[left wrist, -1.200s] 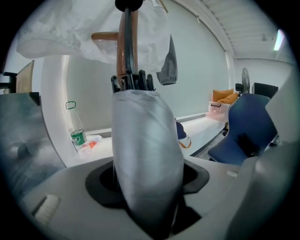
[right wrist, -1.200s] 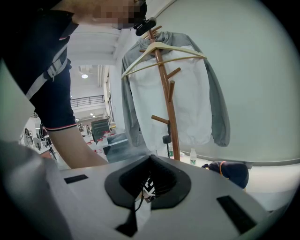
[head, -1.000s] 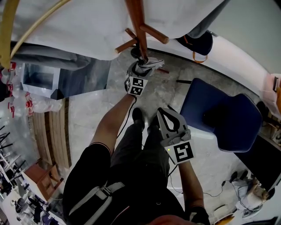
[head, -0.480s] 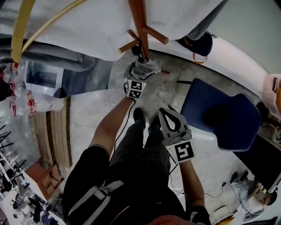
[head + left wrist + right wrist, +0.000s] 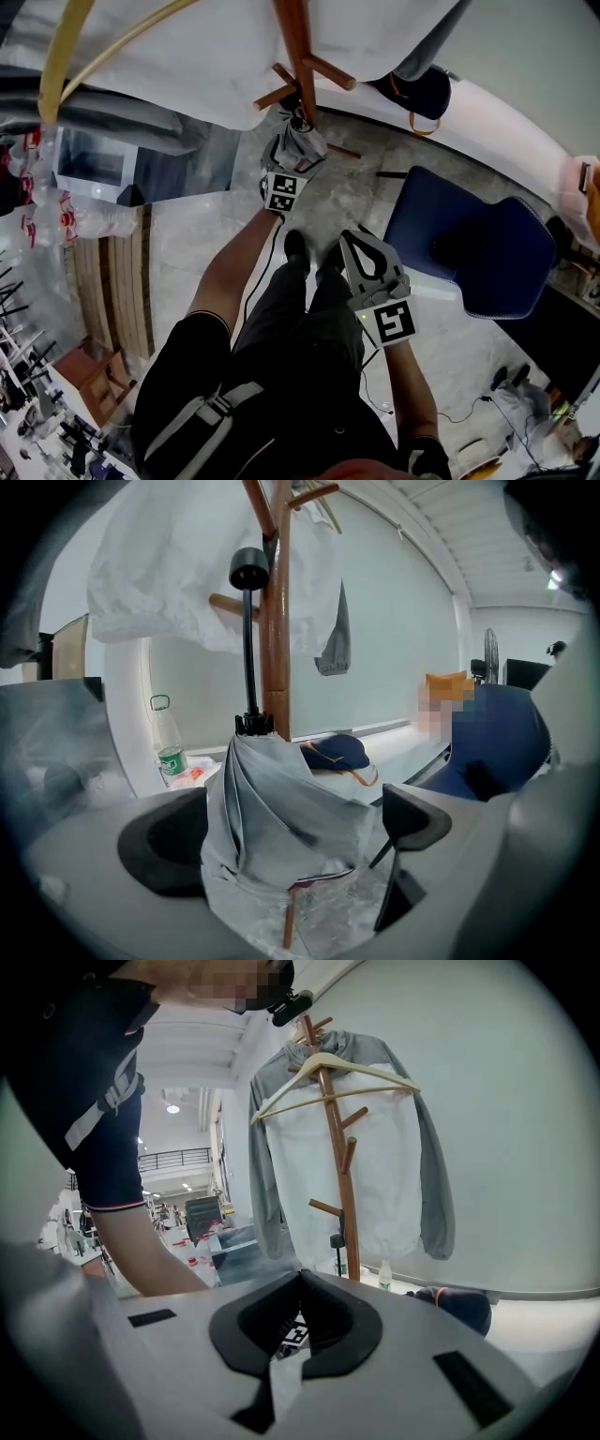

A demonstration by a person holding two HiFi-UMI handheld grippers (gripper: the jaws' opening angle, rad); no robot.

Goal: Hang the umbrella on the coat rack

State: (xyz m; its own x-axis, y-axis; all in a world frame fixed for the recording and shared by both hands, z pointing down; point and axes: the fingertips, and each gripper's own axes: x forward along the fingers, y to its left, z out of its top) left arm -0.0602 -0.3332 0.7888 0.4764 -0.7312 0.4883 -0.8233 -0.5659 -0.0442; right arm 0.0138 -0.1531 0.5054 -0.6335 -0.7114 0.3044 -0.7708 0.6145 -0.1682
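A folded grey umbrella (image 5: pixel 281 799) hangs upright against the wooden coat rack (image 5: pixel 277 621). Its black shaft rises to a round black handle (image 5: pixel 248 569) beside a peg; I cannot tell how it is caught there. My left gripper (image 5: pixel 291 832) stands open around the umbrella's fabric. Its jaws have just been opening, and the right pad (image 5: pixel 412 822) is clear of the cloth. In the head view the left gripper (image 5: pixel 298 155) is at the rack's pole (image 5: pixel 298 47), with the umbrella (image 5: pixel 305 139) between its jaws. My right gripper (image 5: pixel 364 258) stays shut and empty near my legs, pads (image 5: pixel 323 1312) together.
A white and grey jacket (image 5: pixel 337 1147) hangs on a hanger on the rack. A dark blue cap (image 5: pixel 337 754) and a bottle (image 5: pixel 167 747) sit on the ledge behind. A blue chair (image 5: pixel 469 244) stands to the right, and wooden boards (image 5: pixel 112 281) lie on the left.
The left gripper's jaws have spread apart off the umbrella, which stays hanging between them. The left hand has risen a little. The right gripper has not moved.
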